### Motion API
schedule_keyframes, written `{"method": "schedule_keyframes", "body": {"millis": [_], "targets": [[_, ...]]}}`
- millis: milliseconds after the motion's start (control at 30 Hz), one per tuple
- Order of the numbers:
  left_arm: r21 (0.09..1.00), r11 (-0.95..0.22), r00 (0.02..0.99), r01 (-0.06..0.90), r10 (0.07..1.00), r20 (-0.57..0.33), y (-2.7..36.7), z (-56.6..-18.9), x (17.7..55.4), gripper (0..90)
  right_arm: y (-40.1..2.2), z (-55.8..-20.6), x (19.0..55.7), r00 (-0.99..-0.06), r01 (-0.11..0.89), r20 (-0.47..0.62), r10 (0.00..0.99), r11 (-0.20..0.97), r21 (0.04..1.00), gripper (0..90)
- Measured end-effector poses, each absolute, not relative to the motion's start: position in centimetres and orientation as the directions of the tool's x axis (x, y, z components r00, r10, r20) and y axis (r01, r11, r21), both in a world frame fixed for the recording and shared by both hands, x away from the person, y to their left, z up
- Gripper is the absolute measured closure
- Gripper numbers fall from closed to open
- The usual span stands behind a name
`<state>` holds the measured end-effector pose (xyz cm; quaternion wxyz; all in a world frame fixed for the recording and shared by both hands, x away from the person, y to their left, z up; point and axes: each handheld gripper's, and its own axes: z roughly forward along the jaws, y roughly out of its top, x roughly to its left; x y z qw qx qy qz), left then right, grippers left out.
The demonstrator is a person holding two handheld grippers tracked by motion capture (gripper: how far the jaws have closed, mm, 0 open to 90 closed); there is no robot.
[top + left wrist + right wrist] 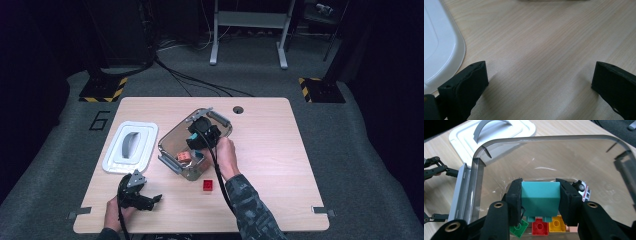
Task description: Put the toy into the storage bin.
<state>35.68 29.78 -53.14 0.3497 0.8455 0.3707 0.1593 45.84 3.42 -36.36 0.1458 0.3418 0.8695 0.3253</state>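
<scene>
1. Clamping a teal plastic building block (540, 199), the right gripper (540, 202) hangs over the clear plastic box (477, 182).
2. Green (519, 229), red (540, 228) and yellow bricks (556, 223) lie inside.
3. White lid (131, 146) rests beside it.
4. Left gripper (539, 85) jaws stand apart over the wooden table (544, 45).

My table (544, 50) is pale, matt wood grain; the lid (439, 45) glossy white plastic; the bin (549, 152) clear, shiny plastic; the teal block (540, 198) smooth plastic; my pads (567, 200) look like matt black rubber.

lid (130, 146) left of container (172, 137), brick (207, 185) before it
</scene>
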Motion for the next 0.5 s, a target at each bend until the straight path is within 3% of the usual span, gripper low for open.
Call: {"method": "schedule_keyframes", "body": {"millis": [500], "targets": [[0.709, -0.481, 0.674, 0.516, 0.738, 0.01, 29.8, -53.1, 35.7, 0.4, 6.4, -38.2, 46.8, -0.745, 0.512, -0.048, 0.666, 0.616, 0.598, 57.5]]}}
